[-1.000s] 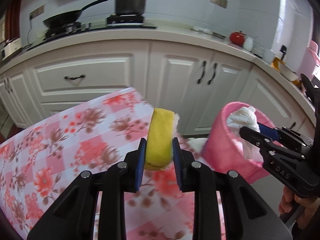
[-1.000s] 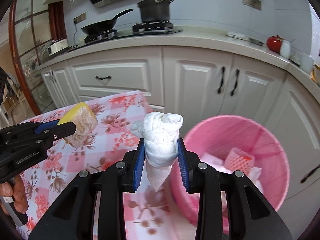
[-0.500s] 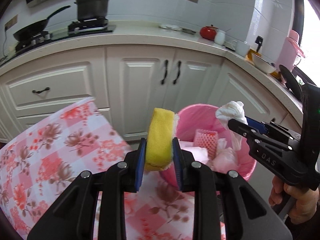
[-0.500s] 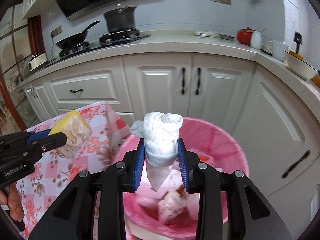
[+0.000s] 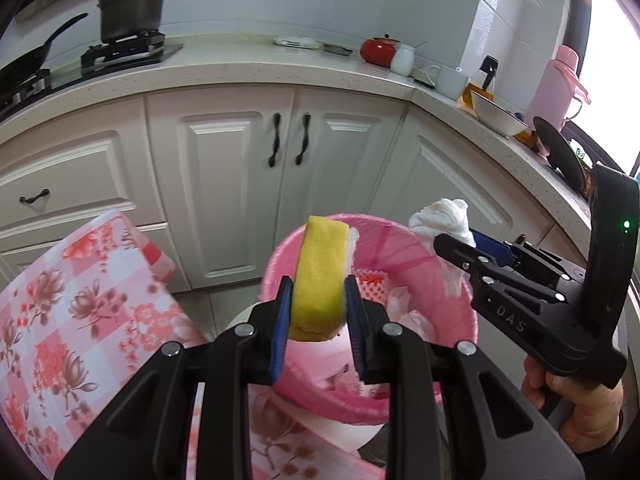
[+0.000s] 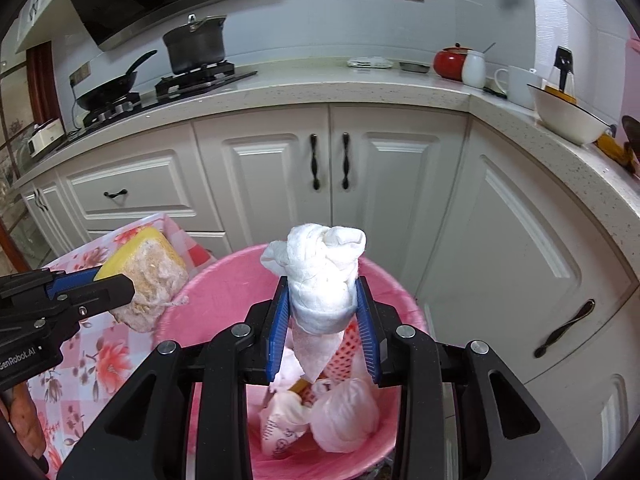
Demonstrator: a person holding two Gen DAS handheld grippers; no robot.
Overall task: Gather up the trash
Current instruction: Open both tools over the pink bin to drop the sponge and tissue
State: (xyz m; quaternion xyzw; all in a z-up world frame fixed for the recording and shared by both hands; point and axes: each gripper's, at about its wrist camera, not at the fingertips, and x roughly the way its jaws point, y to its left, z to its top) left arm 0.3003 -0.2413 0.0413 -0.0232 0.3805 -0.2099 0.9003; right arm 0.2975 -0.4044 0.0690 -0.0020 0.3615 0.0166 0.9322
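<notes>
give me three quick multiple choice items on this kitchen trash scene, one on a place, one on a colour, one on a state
1. Where does the black pot stand?
A on the stove
B in the bin
C on the floral tablecloth

2. What colour is the bag lining the trash bin?
A blue
B pink
C black

3. What is the right gripper doing?
A open and empty
B shut on the white wad
C shut on the sponge

Key: 1 A, it sits on a burner. 2 B, the liner is pink. 3 B, its pads press the white wad; the left gripper holds the sponge.
</notes>
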